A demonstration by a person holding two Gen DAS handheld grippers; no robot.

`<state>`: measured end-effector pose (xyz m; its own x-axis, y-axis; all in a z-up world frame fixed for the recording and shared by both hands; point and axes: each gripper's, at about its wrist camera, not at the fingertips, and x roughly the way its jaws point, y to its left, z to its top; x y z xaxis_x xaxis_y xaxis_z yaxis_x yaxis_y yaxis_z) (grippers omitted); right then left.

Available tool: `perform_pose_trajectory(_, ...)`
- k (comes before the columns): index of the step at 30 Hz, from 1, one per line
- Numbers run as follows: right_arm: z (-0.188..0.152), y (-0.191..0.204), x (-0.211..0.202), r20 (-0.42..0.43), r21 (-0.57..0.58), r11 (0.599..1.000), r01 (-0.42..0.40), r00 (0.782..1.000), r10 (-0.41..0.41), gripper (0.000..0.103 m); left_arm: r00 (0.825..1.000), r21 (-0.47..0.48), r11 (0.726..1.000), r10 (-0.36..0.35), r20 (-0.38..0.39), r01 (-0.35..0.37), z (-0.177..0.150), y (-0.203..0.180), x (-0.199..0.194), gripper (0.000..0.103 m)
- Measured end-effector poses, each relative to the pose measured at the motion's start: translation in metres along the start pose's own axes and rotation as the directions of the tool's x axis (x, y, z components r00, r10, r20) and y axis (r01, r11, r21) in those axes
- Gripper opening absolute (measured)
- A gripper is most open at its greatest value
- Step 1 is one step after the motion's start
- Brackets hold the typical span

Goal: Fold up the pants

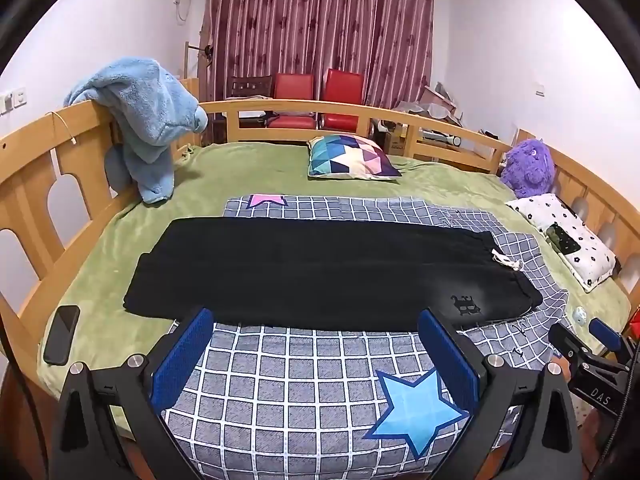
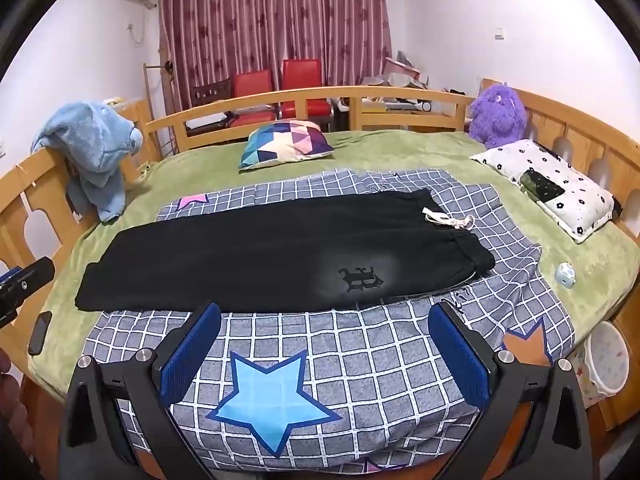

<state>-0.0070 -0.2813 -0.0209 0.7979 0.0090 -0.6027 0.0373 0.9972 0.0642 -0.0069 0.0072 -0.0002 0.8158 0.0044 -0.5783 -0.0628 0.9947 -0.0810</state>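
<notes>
Both claws, left claw (image 1: 316, 354) and right claw (image 2: 326, 350), gape wide above the checked quilt (image 2: 360, 352) on the green bed (image 2: 400, 148).

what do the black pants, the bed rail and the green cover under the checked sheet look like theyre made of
Black pants: soft matte knit, probably cotton jersey; they lie limp, with a cord drawstring at the waist.
Bed rail: light wood with a smooth, faintly glossy finish; grain and cut-outs show.
Green cover: plush fleece or velour by its fuzzy, shaded nap, though the fibre is unclear.
</notes>
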Motion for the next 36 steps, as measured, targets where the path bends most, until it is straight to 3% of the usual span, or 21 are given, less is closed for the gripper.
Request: perform_pose_trajectory(36, 0.0023, 0.0027, 0.0012, 0.007, -0.012, 1.0, 0.008, 1.0, -0.008, 0.102, 1.0, -0.02, 1.0, -0.01, -0.009, 0.01, -0.0014, 0.0023, -0.0006, 0.103)
